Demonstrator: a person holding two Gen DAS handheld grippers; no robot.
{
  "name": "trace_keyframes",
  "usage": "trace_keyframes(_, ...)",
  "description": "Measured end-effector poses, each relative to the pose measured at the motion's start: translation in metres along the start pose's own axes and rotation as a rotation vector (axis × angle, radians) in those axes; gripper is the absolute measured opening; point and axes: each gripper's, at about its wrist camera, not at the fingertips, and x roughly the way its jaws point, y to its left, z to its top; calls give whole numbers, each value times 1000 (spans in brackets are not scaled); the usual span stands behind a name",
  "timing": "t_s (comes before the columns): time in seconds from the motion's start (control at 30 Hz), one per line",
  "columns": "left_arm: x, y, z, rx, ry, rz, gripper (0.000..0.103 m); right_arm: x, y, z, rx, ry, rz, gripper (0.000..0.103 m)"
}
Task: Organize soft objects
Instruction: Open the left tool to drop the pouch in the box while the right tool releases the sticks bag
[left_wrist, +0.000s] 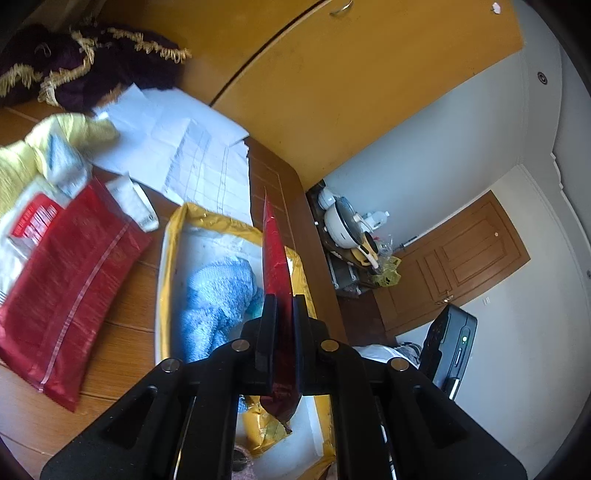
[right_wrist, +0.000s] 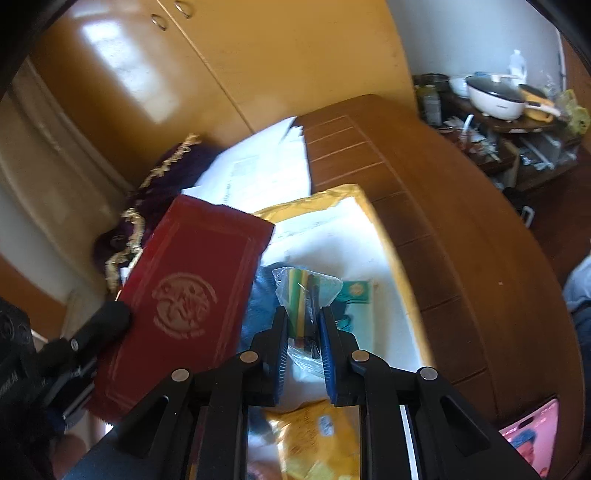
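Papers (left_wrist: 192, 147); fringed cloth (left_wrist: 70, 62) behind box (left_wrist: 166, 258)

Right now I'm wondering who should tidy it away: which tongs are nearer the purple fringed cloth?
Left. The left tongs, holding the red mat, sit beside the purple fringed cloth; the right tongs are farther, over the yellow box.

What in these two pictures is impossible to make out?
- Left view: the red pouch shows edge-on, its face unseen.
- Left view: the blue towel is partly hidden by the left gripper.
- Right view: the emblem on the red cloth is blurred.
- Right view: the phone is cut off.
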Motion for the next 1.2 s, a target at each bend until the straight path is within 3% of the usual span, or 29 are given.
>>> trace_keyframes(0.2, 25, 11, -10, -15, 54, 59, 5, 16, -3, -1, -5, 30, -52, 18)
trace_keyframes(0.47, 29, 15, -14, -2, 48, 105, 6, 28, -1, -3, -12, 66, -58, 21)
trace_keyframes(0.57, 30, 18, -13, -5, 45, 119, 9, 25, -5, -2, 12, 57, -38, 32)
trace_keyframes(0.67, 30, 20, -12, -16, 56, 124, 18, 21, -7, -2, 23, 40, -15, 36)
trace_keyframes(0.73, 29, 22, -10, -28, 61, 108, 40, 18, -5, -2, 19, 24, 2, 45)
trace_keyframes(0.83, 22, 18, -12, -25, 47, 70, 56, 11, -3, -2, 13, -10, 12, 52)
trace_keyframes(0.9, 18, 14, -13, -12, 49, 69, 61, 8, -4, -2, 25, -27, 23, 53)
trace_keyframes(1.03, 9, 10, -20, 0, 67, 53, 61, -1, -1, -3, 26, -64, 73, 56)
trace_keyframes(1.2, -19, 9, -30, 25, 2, 76, 61, -11, 9, -7, -9, -101, 124, 62)
